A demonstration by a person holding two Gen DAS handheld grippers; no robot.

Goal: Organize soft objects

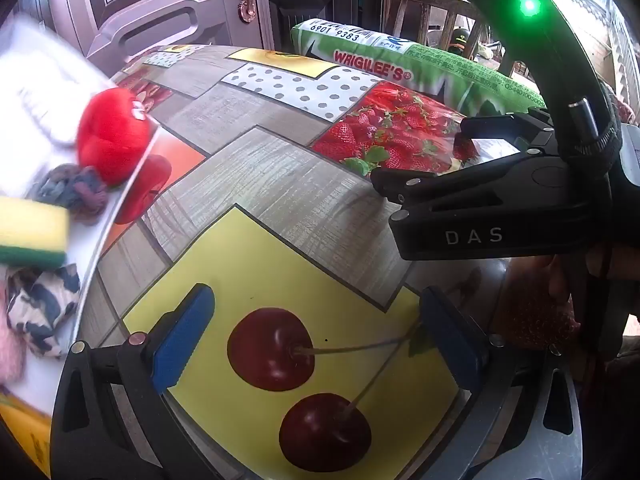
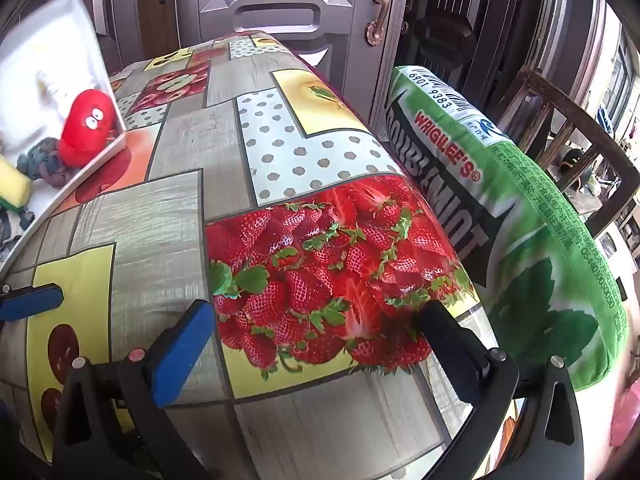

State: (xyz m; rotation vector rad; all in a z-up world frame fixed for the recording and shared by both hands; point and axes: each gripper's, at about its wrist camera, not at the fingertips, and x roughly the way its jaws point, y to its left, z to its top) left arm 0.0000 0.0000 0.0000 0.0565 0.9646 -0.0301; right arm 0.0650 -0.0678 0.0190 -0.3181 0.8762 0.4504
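Note:
A white tray (image 1: 116,208) lies at the table's left side and holds a red plush toy with eyes (image 1: 114,136), a knotted rope toy (image 1: 72,190), a yellow-green sponge (image 1: 32,236) and a patterned cloth (image 1: 40,308). The same red plush toy (image 2: 86,126), rope toy (image 2: 42,162) and sponge (image 2: 14,188) lie at the left in the right wrist view. My left gripper (image 1: 316,328) hangs open over the printed cherries, holding nothing. My right gripper (image 2: 320,332) stands open over the strawberry print, empty. A large green pillow printed like a gum pack (image 2: 520,220) leans at the table's right edge.
The table wears a fruit-print cloth (image 2: 192,216). A wooden chair (image 2: 576,128) stands behind the green pillow (image 1: 420,64). Metal doors (image 2: 280,4) close off the back. The right gripper's body (image 1: 500,208) fills the right of the left wrist view. A pink fluffy thing (image 1: 10,352) sits at the tray's near end.

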